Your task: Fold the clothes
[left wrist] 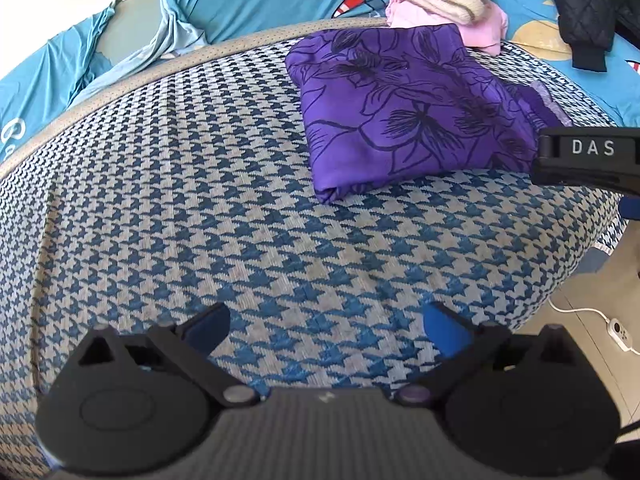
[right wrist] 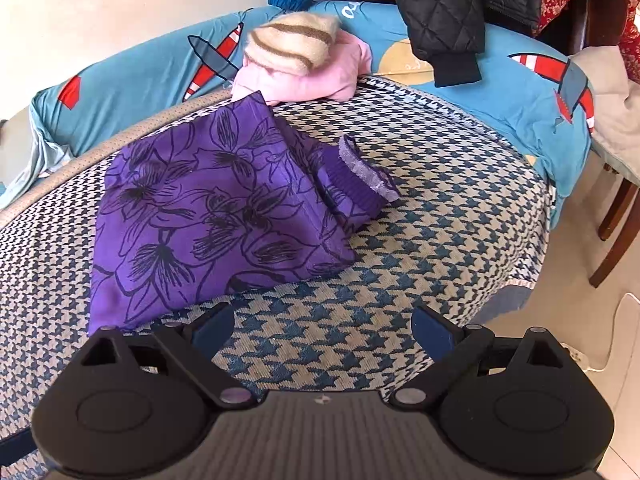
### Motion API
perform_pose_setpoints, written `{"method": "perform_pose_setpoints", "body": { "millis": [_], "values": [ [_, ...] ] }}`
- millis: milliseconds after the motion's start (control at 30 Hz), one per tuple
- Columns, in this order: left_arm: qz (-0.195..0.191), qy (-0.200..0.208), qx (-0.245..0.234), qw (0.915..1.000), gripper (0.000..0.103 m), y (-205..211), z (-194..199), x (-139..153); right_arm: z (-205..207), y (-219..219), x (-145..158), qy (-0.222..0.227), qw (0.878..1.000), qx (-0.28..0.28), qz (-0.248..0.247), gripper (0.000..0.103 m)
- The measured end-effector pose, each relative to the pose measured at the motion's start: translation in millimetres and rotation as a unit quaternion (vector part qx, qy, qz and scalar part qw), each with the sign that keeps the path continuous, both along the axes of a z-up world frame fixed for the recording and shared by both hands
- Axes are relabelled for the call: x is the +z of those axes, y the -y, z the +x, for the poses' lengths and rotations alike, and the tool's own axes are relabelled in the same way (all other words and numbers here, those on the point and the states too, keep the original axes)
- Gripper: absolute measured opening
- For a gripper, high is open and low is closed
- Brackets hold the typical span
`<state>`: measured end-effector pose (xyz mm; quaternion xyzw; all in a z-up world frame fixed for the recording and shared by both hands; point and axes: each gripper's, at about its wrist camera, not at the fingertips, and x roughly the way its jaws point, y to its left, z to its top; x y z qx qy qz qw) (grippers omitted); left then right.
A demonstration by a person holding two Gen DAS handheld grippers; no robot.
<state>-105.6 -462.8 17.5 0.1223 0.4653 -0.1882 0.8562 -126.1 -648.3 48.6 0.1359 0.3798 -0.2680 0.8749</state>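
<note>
A folded purple garment with black flower outlines lies on the blue-and-white houndstooth cover. Its ribbed cuff sticks out on the right side. My left gripper hangs open over bare cover, well short of the garment and to its left. My right gripper is open too, just in front of the garment's near edge, holding nothing. The right gripper's black body marked DAS shows at the right edge of the left wrist view, beside the garment.
Behind the purple garment sits a pile of a pink garment topped by a cream striped knit. A black quilted jacket hangs over the blue plane-print sheet. A wooden chair and a white cable are at the right.
</note>
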Motion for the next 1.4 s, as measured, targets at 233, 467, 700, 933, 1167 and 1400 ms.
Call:
{"method": "perform_pose_setpoints", "body": {
  "millis": [233, 467, 700, 933, 1167, 1400],
  "values": [
    [0.011, 0.001, 0.003, 0.9999, 0.103, 6, -2, -6, 1, 5, -5, 0.010, 1.000, 0.022, 0.003, 0.096],
    [0.016, -0.006, 0.005, 0.9998, 0.103, 15, 0, -12, 2, 14, -14, 0.007, 1.000, 0.026, 0.004, 0.096],
    [0.019, -0.015, 0.015, 0.9996, 0.103, 22, 6, -19, 3, 15, -15, 0.013, 0.999, 0.047, -0.014, 0.096],
    [0.019, -0.023, 0.025, 0.9993, 0.103, 30, 13, -23, 1, 19, -16, 0.019, 0.999, 0.046, -0.022, 0.096],
    [0.010, -0.025, 0.032, 0.9991, 0.103, 37, 21, -22, -4, 30, -14, 0.036, 0.999, 0.019, -0.024, 0.096],
    [0.001, -0.028, 0.033, 0.9991, 0.103, 40, 23, -20, -7, 38, -14, 0.044, 0.999, -0.001, -0.030, 0.096]
  ]
}}
